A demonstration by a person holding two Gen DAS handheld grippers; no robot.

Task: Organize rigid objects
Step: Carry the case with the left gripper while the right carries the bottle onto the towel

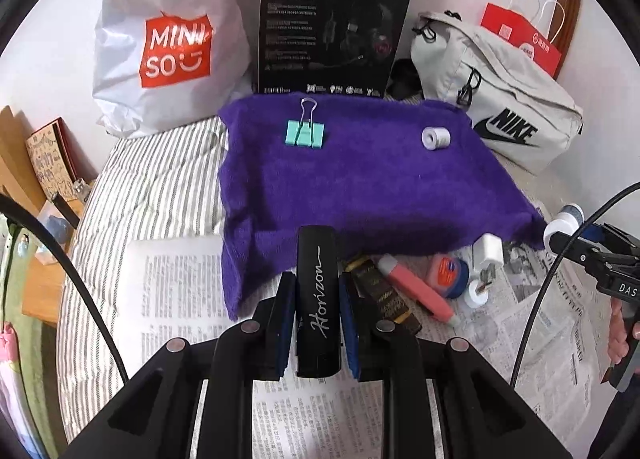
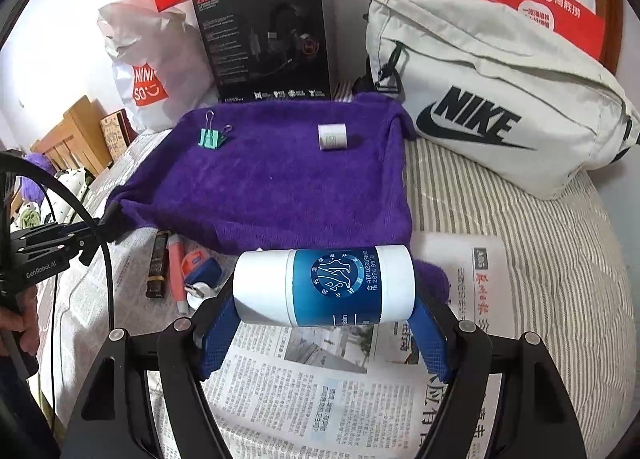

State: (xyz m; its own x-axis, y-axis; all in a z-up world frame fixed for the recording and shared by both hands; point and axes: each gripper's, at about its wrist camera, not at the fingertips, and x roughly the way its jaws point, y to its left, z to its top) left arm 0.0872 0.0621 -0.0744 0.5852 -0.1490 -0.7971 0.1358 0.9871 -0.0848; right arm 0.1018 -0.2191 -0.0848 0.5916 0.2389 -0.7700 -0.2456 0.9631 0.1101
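My left gripper (image 1: 317, 291) is shut on a black stick marked "Horizon" (image 1: 316, 295), held above the near edge of the purple towel (image 1: 360, 187). My right gripper (image 2: 324, 299) is shut on a white and blue bottle (image 2: 324, 287), held sideways over the newspaper at the towel's near edge (image 2: 280, 195). A teal binder clip (image 1: 305, 131) (image 2: 211, 137) and a small white roll (image 1: 436, 138) (image 2: 332, 136) lie on the towel's far part. The right gripper also shows at the right of the left wrist view (image 1: 568, 235).
On the newspaper (image 1: 180, 291) by the towel lie a dark gold-printed stick (image 1: 380, 295), a pink tube (image 1: 416, 287), a blue-orange tin (image 1: 448, 273) and a white plug (image 1: 488, 251). Behind stand a Miniso bag (image 1: 168, 39), a black box (image 1: 332, 23) and a Nike bag (image 1: 500, 99).
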